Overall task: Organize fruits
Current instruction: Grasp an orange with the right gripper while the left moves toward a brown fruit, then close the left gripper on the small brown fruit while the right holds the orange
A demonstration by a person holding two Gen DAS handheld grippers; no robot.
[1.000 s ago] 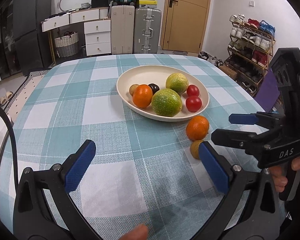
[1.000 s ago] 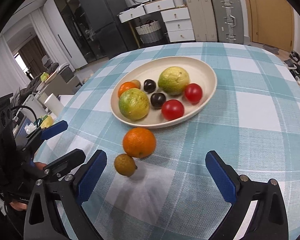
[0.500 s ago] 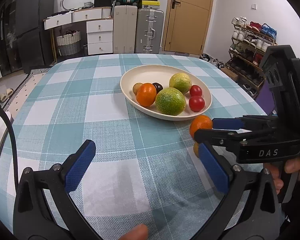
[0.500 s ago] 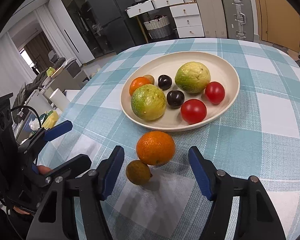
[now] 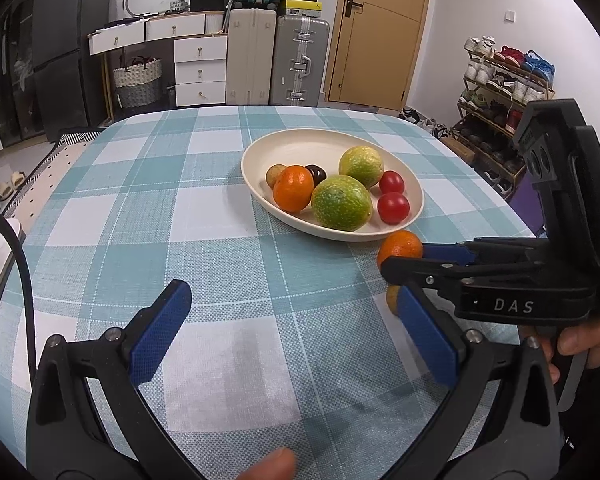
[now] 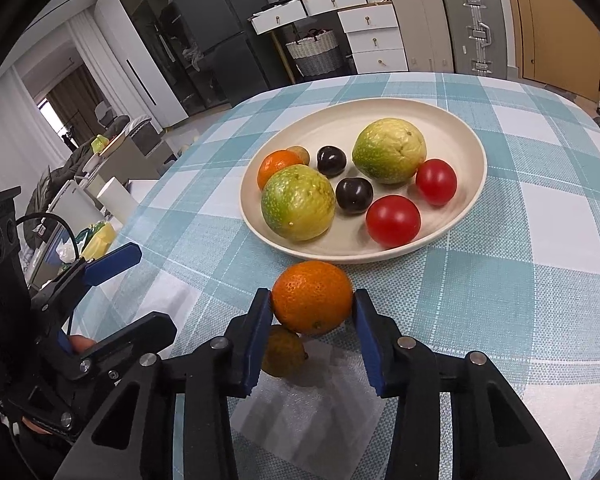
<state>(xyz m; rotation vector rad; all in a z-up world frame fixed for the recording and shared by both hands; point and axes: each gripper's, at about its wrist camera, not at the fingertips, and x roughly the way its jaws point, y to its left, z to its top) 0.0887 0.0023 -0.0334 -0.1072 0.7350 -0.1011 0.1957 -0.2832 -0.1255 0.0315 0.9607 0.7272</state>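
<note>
A cream plate (image 6: 468, 148) (image 5: 260, 152) holds two green-yellow fruits, an orange, two red tomatoes, two dark plums and a small brown fruit. A loose orange (image 6: 311, 297) (image 5: 398, 246) lies on the checked tablecloth just in front of the plate. My right gripper (image 6: 310, 308) has its blue pads against both sides of this orange, on the table. A small brownish fruit (image 6: 282, 352) (image 5: 393, 298) lies just beside it, under the left finger. My left gripper (image 5: 296, 332) is open and empty over bare cloth, left of the right gripper.
The round table's (image 5: 140, 208) edge curves close on the left and right. Beyond it stand drawers, suitcases (image 5: 298, 60), a fridge, a door and a shoe rack (image 5: 500, 92). The right gripper's body (image 5: 540, 276) sits close to my left gripper's right finger.
My right gripper moved forward to the loose orange and narrowed from wide open until its pads met the orange's sides. My left gripper stayed open and drew back slightly.
</note>
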